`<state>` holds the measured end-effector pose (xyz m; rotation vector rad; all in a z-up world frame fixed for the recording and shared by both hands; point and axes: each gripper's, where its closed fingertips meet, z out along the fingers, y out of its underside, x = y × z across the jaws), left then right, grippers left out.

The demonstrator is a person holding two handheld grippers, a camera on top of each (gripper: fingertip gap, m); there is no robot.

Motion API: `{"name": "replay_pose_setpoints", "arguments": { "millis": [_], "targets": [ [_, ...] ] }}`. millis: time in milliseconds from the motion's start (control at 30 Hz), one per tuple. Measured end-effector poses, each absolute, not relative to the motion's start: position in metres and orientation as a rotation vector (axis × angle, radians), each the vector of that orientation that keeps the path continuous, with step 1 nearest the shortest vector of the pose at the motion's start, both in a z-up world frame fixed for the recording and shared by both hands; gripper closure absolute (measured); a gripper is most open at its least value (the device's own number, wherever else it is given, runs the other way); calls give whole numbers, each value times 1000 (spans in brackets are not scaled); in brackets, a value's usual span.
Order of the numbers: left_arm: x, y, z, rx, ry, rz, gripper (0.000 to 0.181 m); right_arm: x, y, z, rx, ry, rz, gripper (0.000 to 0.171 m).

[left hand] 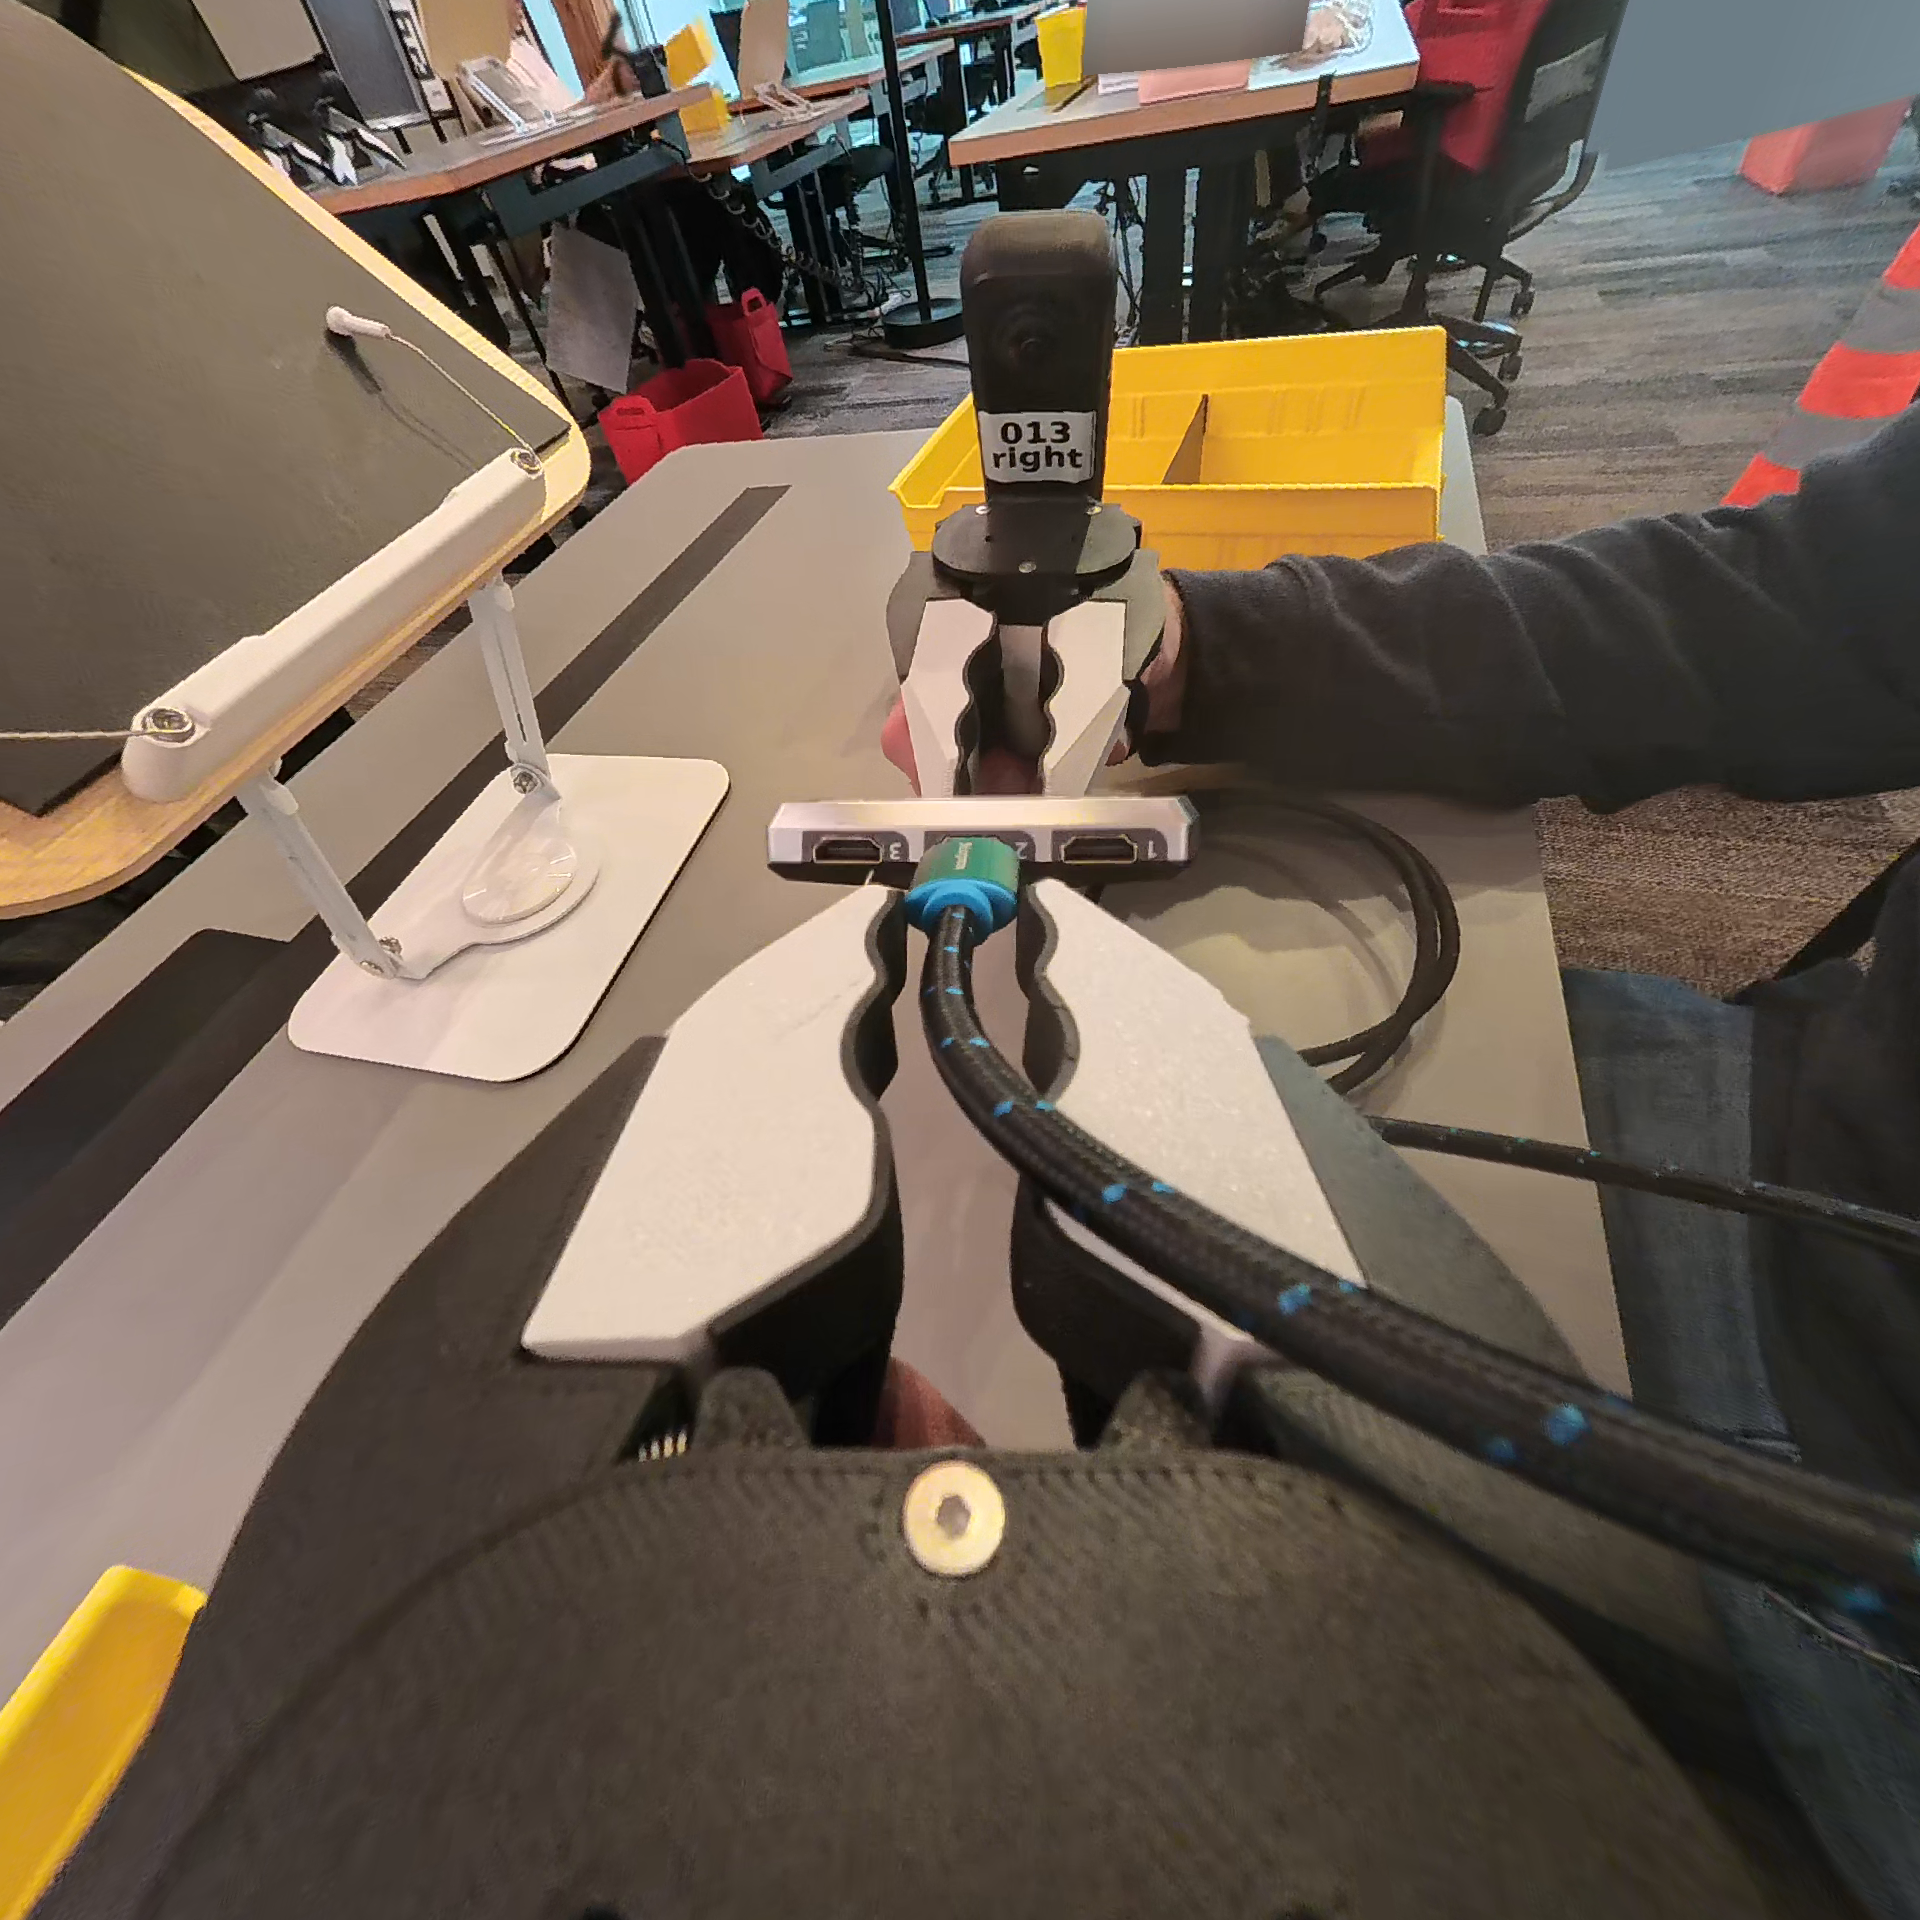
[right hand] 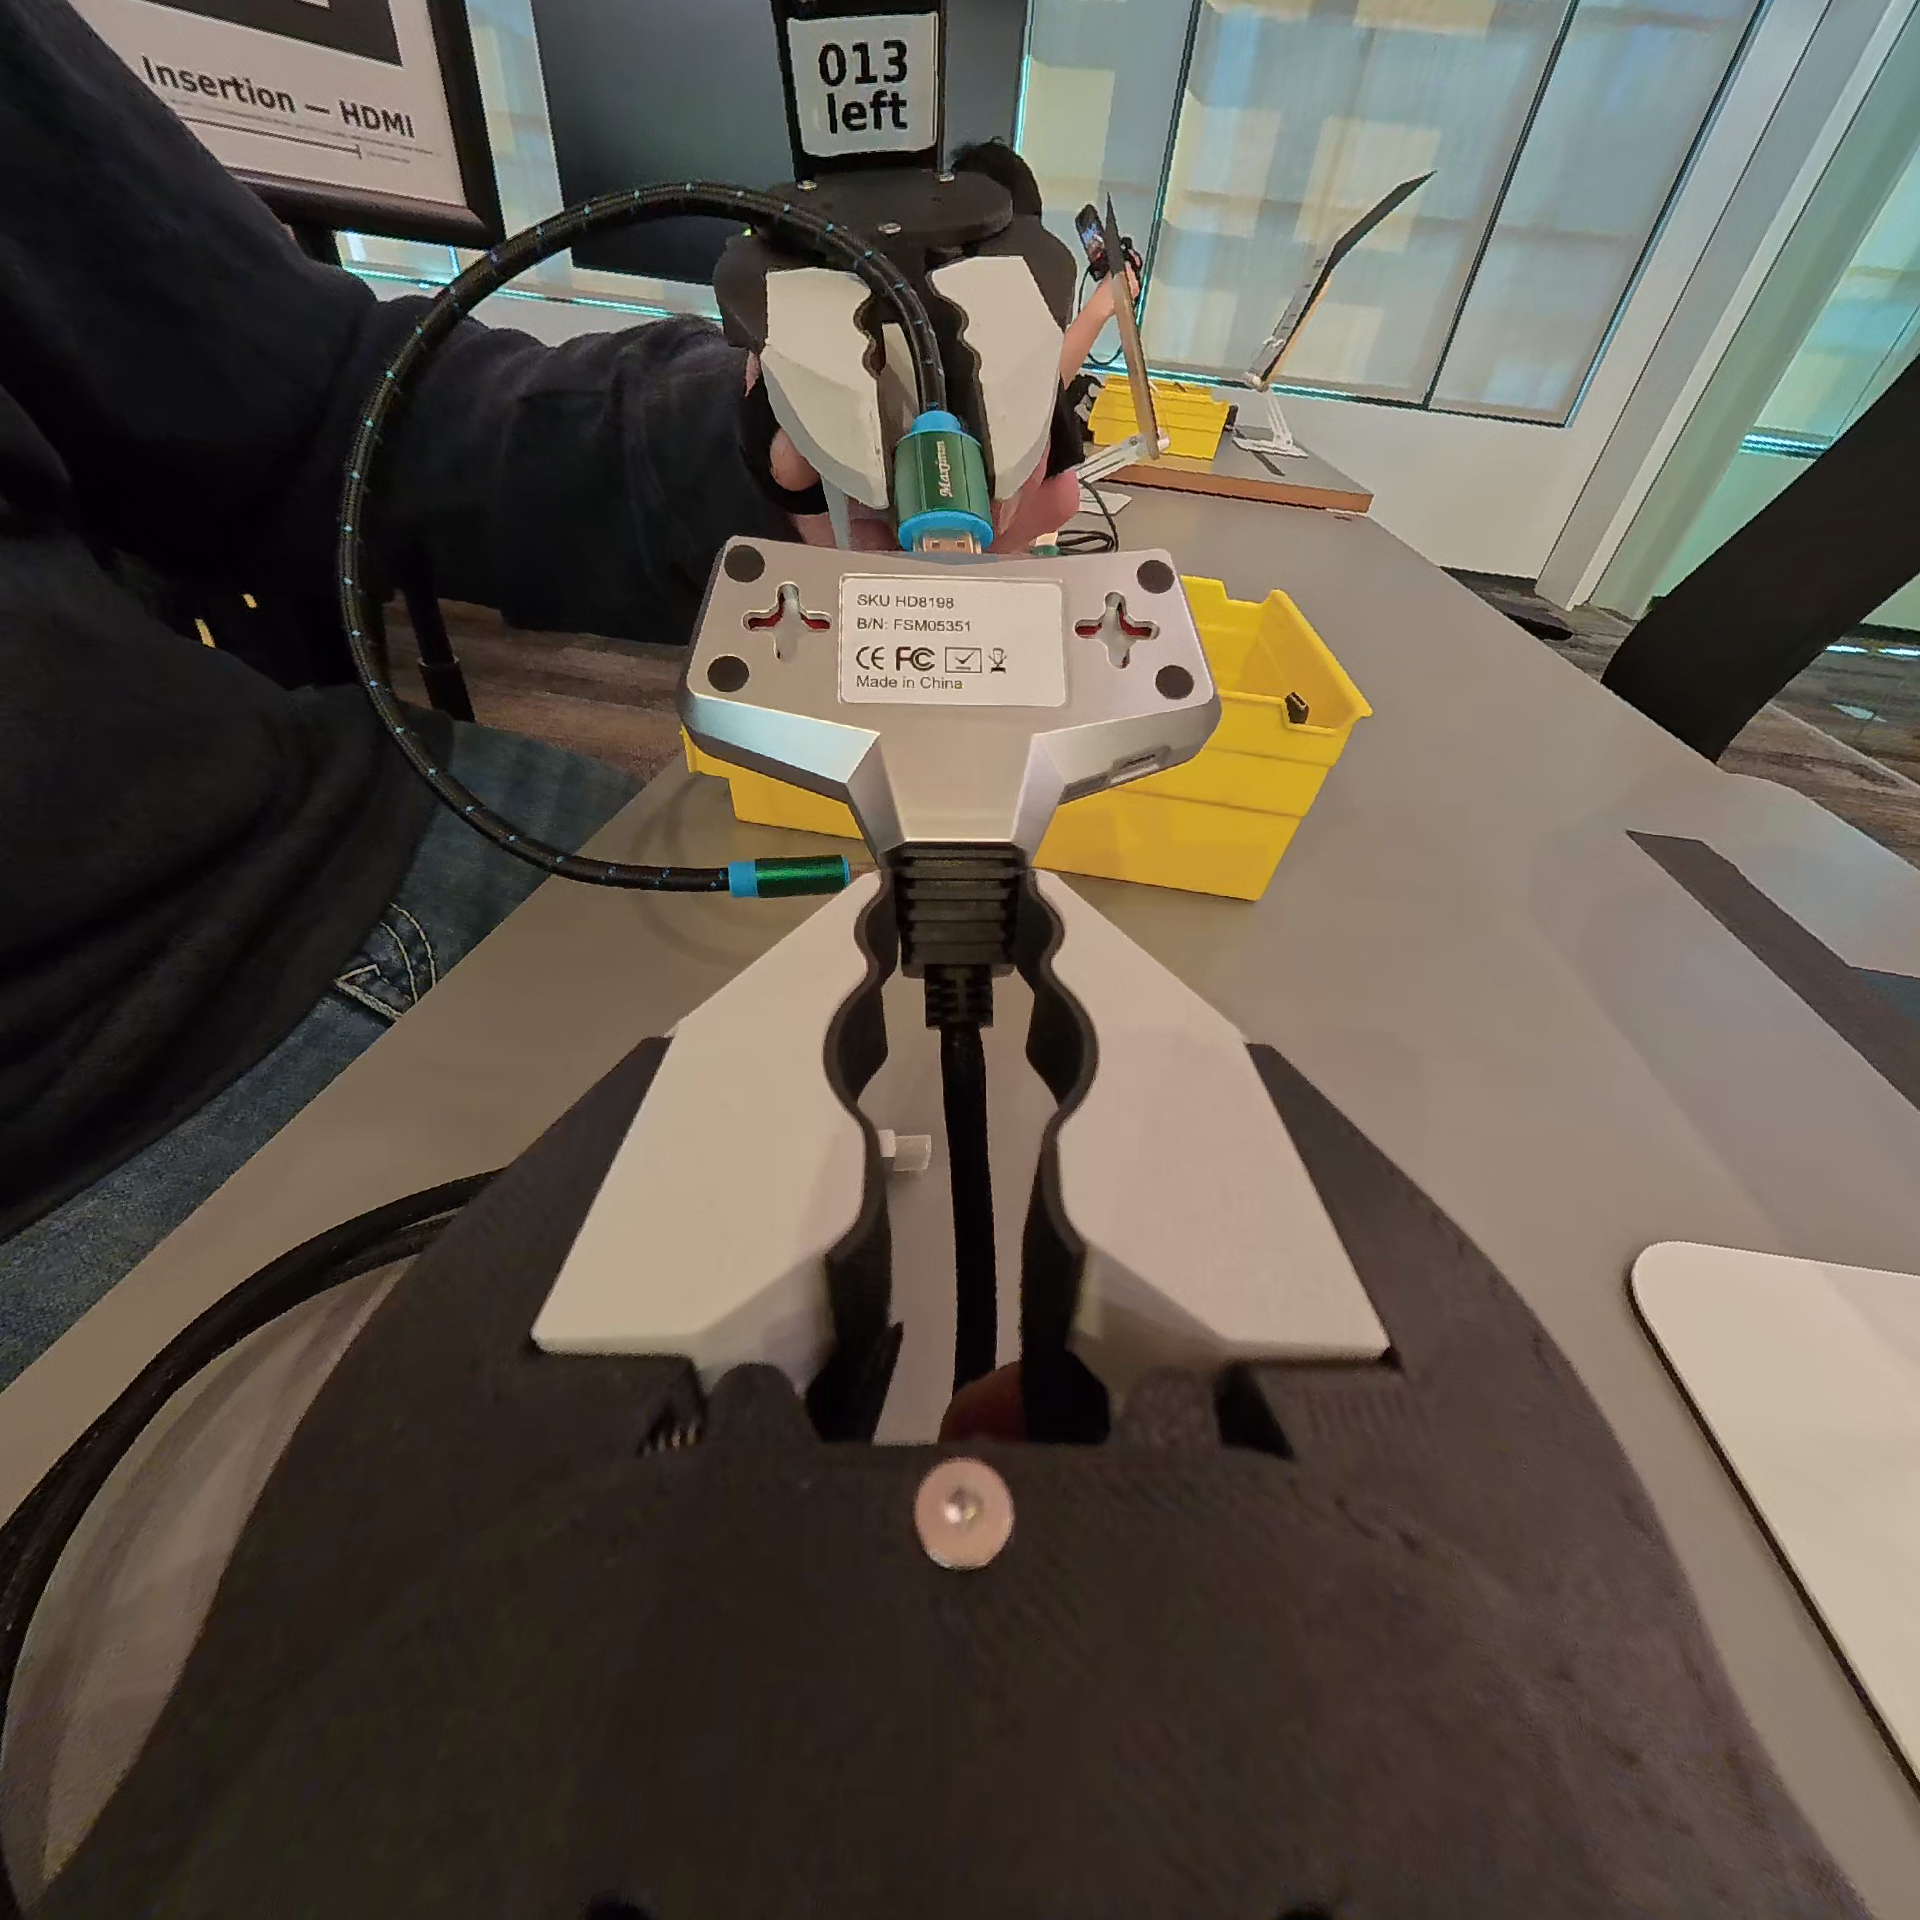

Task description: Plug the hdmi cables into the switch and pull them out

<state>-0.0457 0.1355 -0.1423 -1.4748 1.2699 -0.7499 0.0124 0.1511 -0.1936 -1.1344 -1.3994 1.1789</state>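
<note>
Two grippers faced each other above the near edge of the grey table, with a white stand carrying a tilted board toward its left edge and a yellow bin at its far edge. Left of centre in the right wrist view, the braided HDMI cable looped wide, its spare green plug hanging free beside the switch. The left gripper was pinching the green plug near its blue collar, fingers pressed in on both sides, and held it at the middle of three ports on the silver switch; the ports either side stood vacant. From the right wrist view the plug's metal tip still showed at the switch's edge, so it looked only partly seated, though how deep it sat could not be told. The right gripper was closed on the switch's black ribbed strain relief, holding the switch off the table with its underside up. The risk I judged greatest was misalignment: both pieces were hand-held in the air, so a slight tilt of either could jam the plug or strain the port. The grip on the flexible strain relief might also let the switch swivel under the push, and the stiff cable loop could drag the plug sideways.
</note>
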Motion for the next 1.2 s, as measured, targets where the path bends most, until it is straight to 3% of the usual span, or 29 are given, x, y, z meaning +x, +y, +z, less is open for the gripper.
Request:
{"name": "replay_pose_setpoints", "arguments": {
  "millis": [1200],
  "targets": [
    [-42, 129, -143, -1456, 1242, -857, 162, 15, 144, -191, -1131, -1446, 1154, 151]
  ]
}}
